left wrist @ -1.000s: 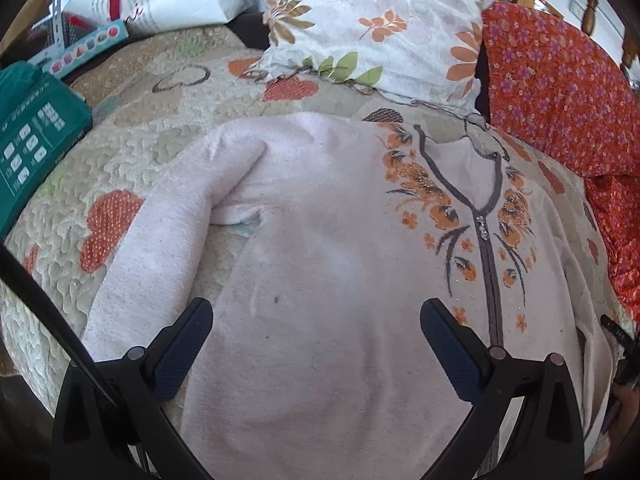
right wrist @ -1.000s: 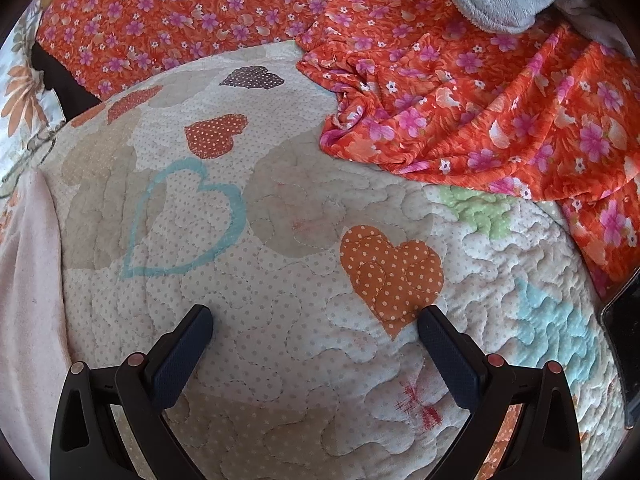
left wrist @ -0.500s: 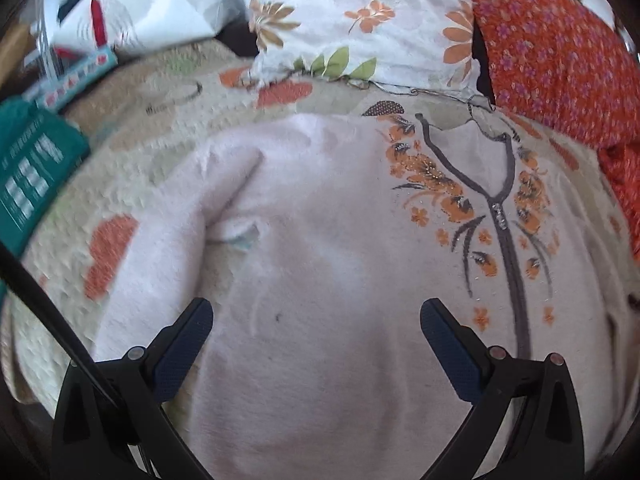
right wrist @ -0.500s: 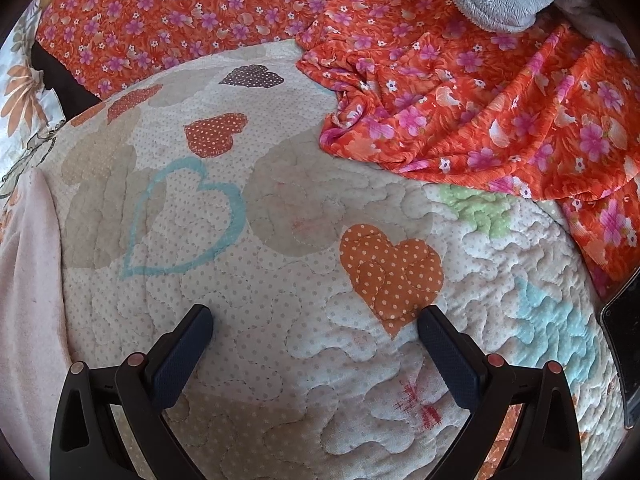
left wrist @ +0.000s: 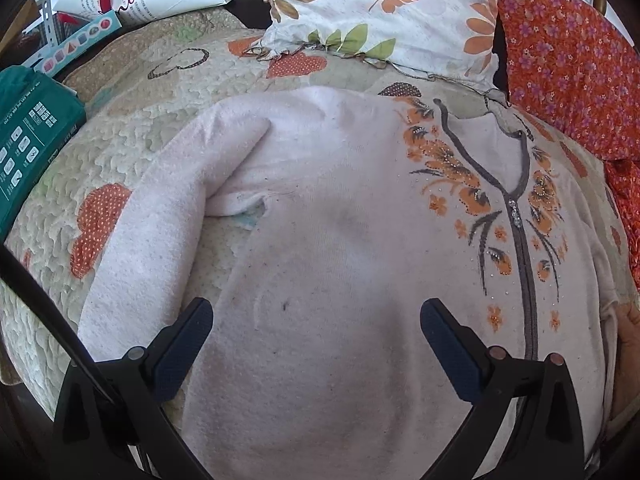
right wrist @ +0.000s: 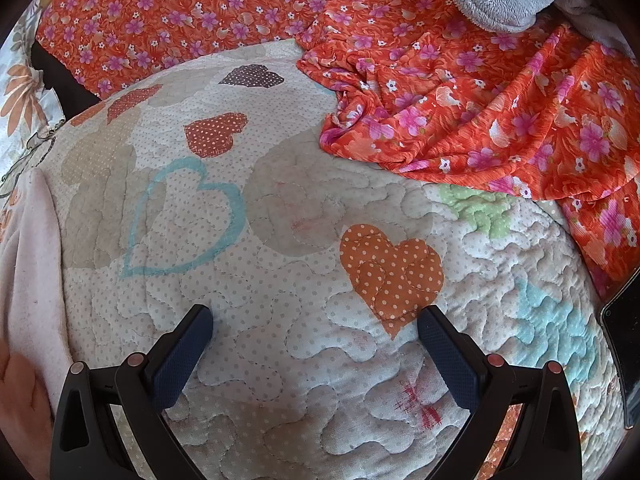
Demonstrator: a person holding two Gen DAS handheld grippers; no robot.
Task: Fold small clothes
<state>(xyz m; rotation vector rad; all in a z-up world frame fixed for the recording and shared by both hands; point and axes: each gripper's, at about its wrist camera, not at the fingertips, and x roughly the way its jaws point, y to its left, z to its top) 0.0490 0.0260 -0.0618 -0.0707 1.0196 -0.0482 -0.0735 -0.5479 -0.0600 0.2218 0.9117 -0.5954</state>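
- Quilted bedding with appliqué hearts, the quilt (right wrist: pixel 280 320), covers the bed in both views; a leaf-print pillow (left wrist: pixel 380 12) and orange floral fabric (right wrist: pixel 500 112) lie toward its far side.
- Spread flat on it, front side up, is the pale pink sweater (left wrist: pixel 340 240), its grey placket and orange flower embroidery running away from the camera toward the neckline near the pillow.
- One sleeve (left wrist: pixel 160 220) lies out to the left of the body, angled back toward the near edge.
- Directly above the sweater's lower body hangs the left gripper (left wrist: pixel 316 344), fingers wide apart and gripping nothing; it is clearly the nearer tool.
- Over bare quilt, the right gripper (right wrist: pixel 314 344) is likewise spread and empty, with the sweater only a pink strip at the far left of its view.
- My judgement: the coming move turns on the sleeve lying left of the left gripper, ready to be carried across the body.
- The hem is hidden beneath the left gripper's fingers, the far-side sleeve is cut off at the frame edge, and a dark object at the right view's edge is too cropped to identify.
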